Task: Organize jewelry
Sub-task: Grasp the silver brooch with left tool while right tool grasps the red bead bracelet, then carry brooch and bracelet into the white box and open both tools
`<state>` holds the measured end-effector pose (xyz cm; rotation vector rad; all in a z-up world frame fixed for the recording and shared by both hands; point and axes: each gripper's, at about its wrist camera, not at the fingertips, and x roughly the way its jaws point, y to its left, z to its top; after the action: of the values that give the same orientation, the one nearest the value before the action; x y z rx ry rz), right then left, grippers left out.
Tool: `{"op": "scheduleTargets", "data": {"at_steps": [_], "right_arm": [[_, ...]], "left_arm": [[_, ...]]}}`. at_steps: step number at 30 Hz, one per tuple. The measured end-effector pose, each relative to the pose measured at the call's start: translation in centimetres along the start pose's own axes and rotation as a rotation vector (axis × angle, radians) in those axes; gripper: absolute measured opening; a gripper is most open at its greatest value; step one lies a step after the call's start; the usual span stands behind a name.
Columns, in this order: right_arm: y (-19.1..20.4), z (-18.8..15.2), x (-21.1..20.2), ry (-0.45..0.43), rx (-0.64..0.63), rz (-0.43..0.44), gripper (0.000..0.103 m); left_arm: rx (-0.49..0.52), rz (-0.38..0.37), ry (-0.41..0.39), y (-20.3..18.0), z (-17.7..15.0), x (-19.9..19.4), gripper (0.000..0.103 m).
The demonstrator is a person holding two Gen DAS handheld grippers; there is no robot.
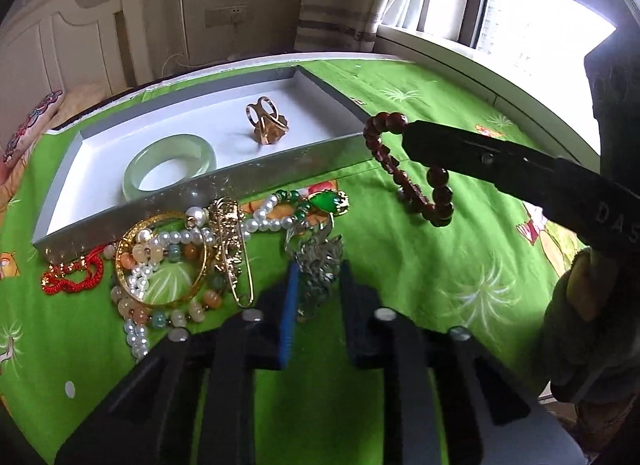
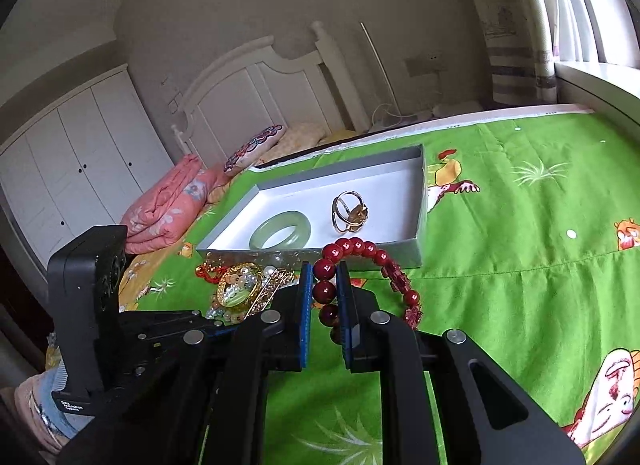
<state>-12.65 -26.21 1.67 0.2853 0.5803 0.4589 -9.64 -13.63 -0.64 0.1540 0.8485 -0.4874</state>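
Note:
A shallow grey box (image 1: 248,181) (image 2: 418,201) lies on the green bedspread and holds a pale jade bangle (image 1: 170,167) (image 2: 280,231) and a gold ring piece (image 1: 266,123) (image 2: 350,213). A jewelry pile lies in front of it: gold bangle (image 1: 160,261), pearls (image 1: 180,239), green pendant (image 1: 326,201), red cord (image 1: 72,277). My right gripper (image 2: 325,279) (image 1: 408,135) is shut on a dark red bead bracelet (image 2: 368,277) (image 1: 412,181), held above the bedspread by the box's near right corner. My left gripper (image 1: 318,289) is closed on a silver ornament (image 1: 318,261) at the pile's right edge.
The bed's white headboard (image 2: 256,93) and wardrobe (image 2: 80,161) stand behind. A folded pink quilt (image 2: 168,205) and pillows lie at the head of the bed. A window (image 1: 532,25) is at the right. Green bedspread (image 2: 520,265) stretches right of the box.

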Motion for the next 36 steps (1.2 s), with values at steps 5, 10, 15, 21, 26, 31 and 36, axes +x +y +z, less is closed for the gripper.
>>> {"op": "scheduleTargets", "data": {"at_steps": [5, 10, 15, 21, 26, 31, 36], "right_arm": [[0.0, -0.1, -0.2, -0.009, -0.003, 0.003, 0.014], [-0.2, -0.1, -0.6, -0.029, 0.008, -0.002, 0.014], [-0.3, -0.1, -1.7, -0.081, 0.015, -0.003, 0.014], [-0.6, 0.1, -2.7, -0.129, 0.041, 0.008, 0.014], [-0.2, 0.6, -3.6, -0.155, 0.041, 0.025, 0.014], [1.0, 1.7, -3.6, -0.157, 0.002, 0.025, 0.014], [2.1, 2.8, -2.5, -0.143, -0.034, 0.021, 0.014]], "left_arm": [[0.022, 0.016, -0.031, -0.8, -0.1, -0.9, 0.006], [0.033, 0.007, -0.053, -1.2, -0.2, -1.9, 0.006], [0.033, -0.003, -0.065, -1.2, -0.5, -2.8, 0.006], [0.019, -0.001, -0.091, -0.8, -0.6, -4.0, 0.006], [-0.005, 0.004, -0.128, 0.1, -0.4, -5.4, 0.006], [-0.042, 0.008, -0.158, 1.7, 0.0, -6.4, 0.006], [-0.079, 0.023, -0.18, 3.6, 0.7, -7.1, 0.006]]}}
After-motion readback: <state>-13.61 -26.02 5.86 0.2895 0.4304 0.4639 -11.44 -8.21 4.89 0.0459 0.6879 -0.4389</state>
